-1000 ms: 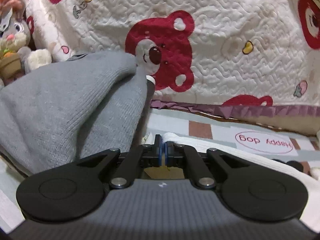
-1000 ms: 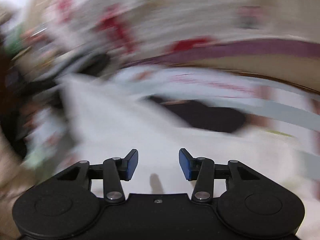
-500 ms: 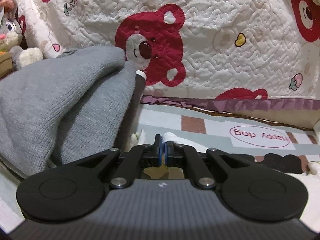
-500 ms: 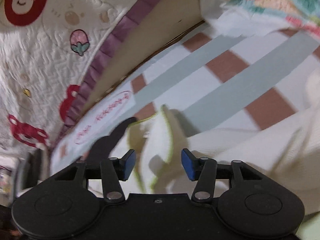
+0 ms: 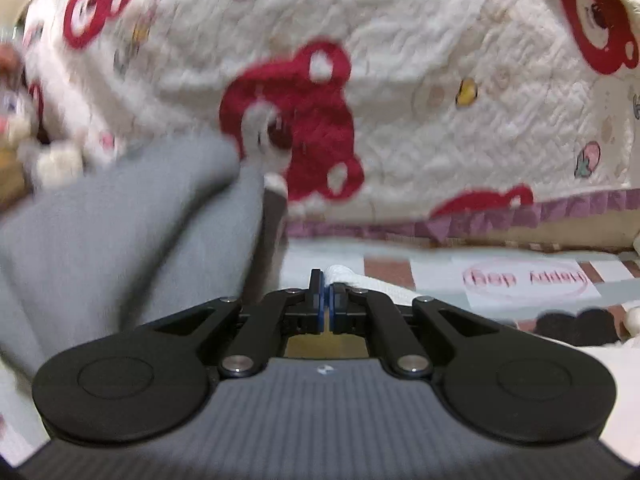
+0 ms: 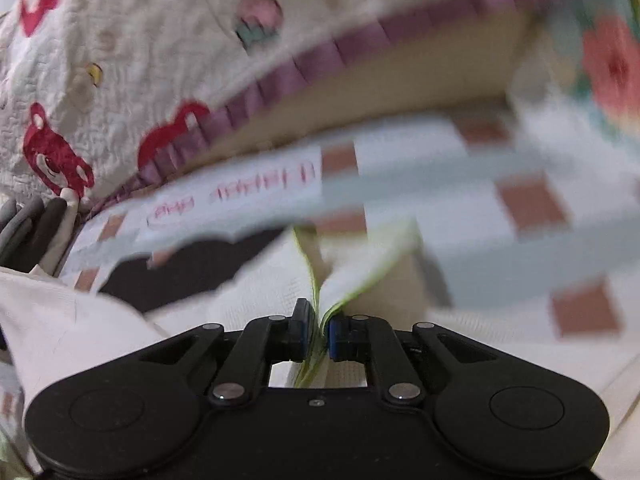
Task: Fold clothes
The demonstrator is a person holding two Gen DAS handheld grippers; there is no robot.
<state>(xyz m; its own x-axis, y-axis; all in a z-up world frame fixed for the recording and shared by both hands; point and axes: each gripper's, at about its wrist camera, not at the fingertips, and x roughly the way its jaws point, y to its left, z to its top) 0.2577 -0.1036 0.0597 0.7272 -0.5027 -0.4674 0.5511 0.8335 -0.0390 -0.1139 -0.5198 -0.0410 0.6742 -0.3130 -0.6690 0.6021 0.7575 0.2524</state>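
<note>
A cream-white garment with a green-trimmed edge (image 6: 352, 276) lies on the checked mat. My right gripper (image 6: 318, 330) is shut on that green-trimmed edge, which bunches up between the blue pads. My left gripper (image 5: 327, 300) is shut on a white fold of the same garment (image 5: 360, 280), seen just past its fingertips. A dark patch on the garment (image 6: 188, 264) shows left of the right gripper and also in the left wrist view (image 5: 576, 324).
A grey knit sweater (image 5: 120, 232) is heaped at the left. A quilted bear-print bedspread (image 5: 400, 100) with a purple frill hangs behind. The checked mat (image 6: 520, 208) bears a "Happy dog" label. Plush toys (image 5: 24, 128) sit far left. A floral fabric (image 6: 600, 52) lies at right.
My right gripper has closed onto the green-trimmed edge that lay between its open fingers. The left gripper stays shut on the white fold and has shifted slightly; both views are blurred by motion.
</note>
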